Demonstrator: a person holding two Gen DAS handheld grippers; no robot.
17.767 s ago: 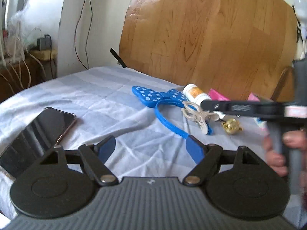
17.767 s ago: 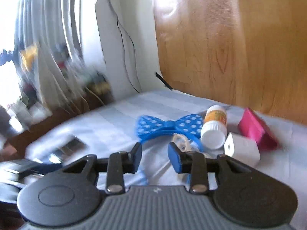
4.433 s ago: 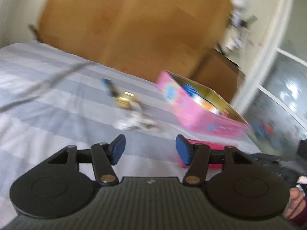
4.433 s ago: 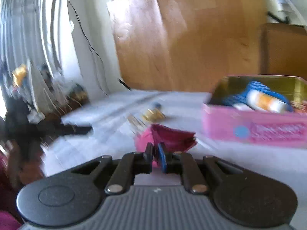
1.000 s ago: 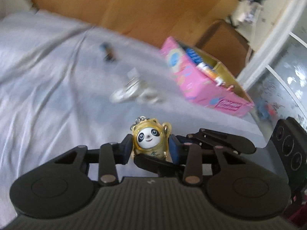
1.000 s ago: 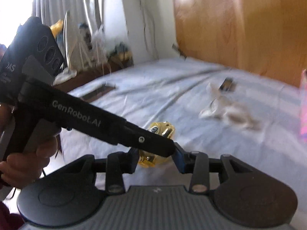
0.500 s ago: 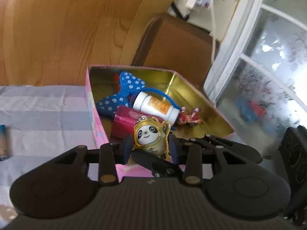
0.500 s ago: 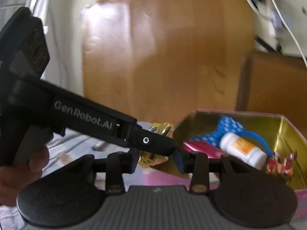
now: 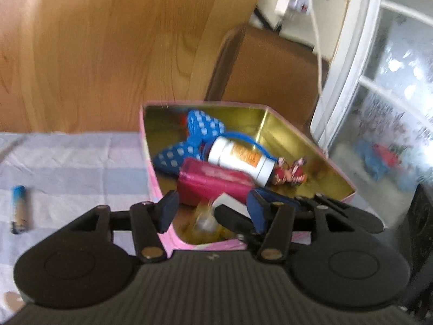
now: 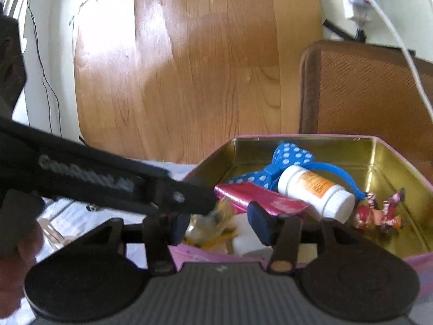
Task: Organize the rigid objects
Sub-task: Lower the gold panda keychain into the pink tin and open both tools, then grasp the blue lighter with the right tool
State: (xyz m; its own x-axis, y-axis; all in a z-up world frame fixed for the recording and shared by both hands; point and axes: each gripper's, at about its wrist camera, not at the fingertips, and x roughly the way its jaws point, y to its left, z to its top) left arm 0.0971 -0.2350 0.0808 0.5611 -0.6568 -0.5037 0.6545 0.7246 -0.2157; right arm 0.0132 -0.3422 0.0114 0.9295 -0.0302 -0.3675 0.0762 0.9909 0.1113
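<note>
A pink tin box [image 9: 144, 146] with a gold inside [image 10: 392, 162] stands on the striped bed sheet. It holds a blue polka-dot bow headband [image 9: 189, 146], a white pill bottle [image 9: 238, 159], a magenta pouch [image 9: 213, 184], a small red figure [image 9: 289, 173] and a white cube [image 9: 230, 205]. The gold panda keychain [image 9: 205, 222] is blurred, loose at the near corner of the box, also in the right wrist view [image 10: 211, 224]. My left gripper [image 9: 211, 211] and right gripper [image 10: 216, 224] are both open over that corner, jaws apart around the keychain without touching it.
A blue battery [image 9: 18, 208] lies on the sheet [image 9: 67, 162] left of the box. A wooden headboard [image 9: 108, 40] stands behind. A brown panel [image 10: 365, 86] and a window frame [image 9: 346, 67] are to the right. The left tool's arm [image 10: 108, 184] crosses the right view.
Half a second ago both grippers held the panda keychain above the box. Both have opened and the keychain has dropped into the near corner of the tin.
</note>
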